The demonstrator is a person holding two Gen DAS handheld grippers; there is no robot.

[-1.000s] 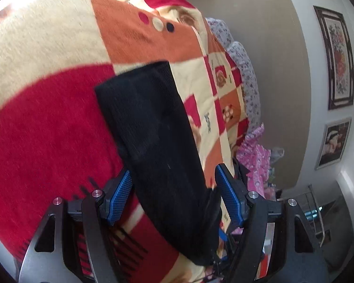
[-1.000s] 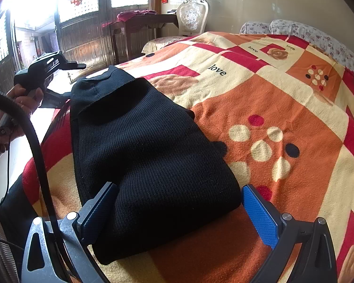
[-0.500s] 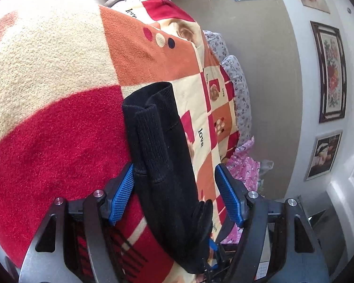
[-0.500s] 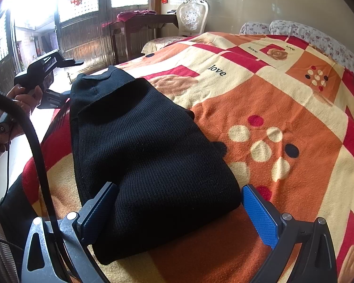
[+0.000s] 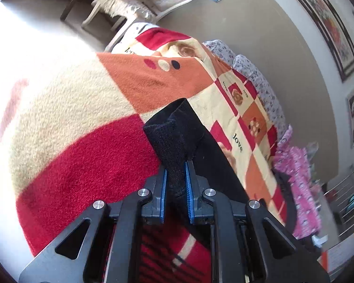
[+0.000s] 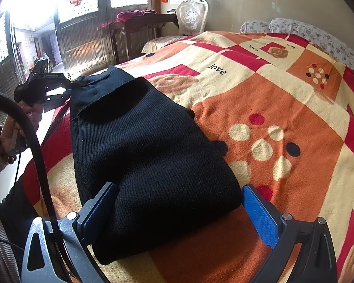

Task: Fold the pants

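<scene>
Black knit pants (image 6: 148, 155) lie folded lengthwise on a red, orange and cream blanket (image 6: 271, 99). My right gripper (image 6: 178, 187) stands open around their near, wide end, one blue pad at each side. At the far narrow end a hand (image 6: 18, 127) holds my left gripper (image 6: 44, 87). In the left wrist view that gripper (image 5: 175, 165) is closing its jaws on a bunched end of the pants (image 5: 172, 136), and both blue pads press the fabric. The rest of the garment runs off to the right over the blanket (image 5: 82, 155).
A black cable (image 6: 35, 146) loops across the left of the right wrist view. Beyond the bed stand a white carved chair (image 6: 192, 15) and a dark wooden table (image 6: 134, 28). Floral pillows (image 6: 295, 27) line the headboard side. Pink fabric (image 5: 302, 176) lies by the bed's edge.
My left gripper went from wide open around the pants' end to closed on it, gathering the fabric into a ridge, and it rolled. The right gripper kept still.
</scene>
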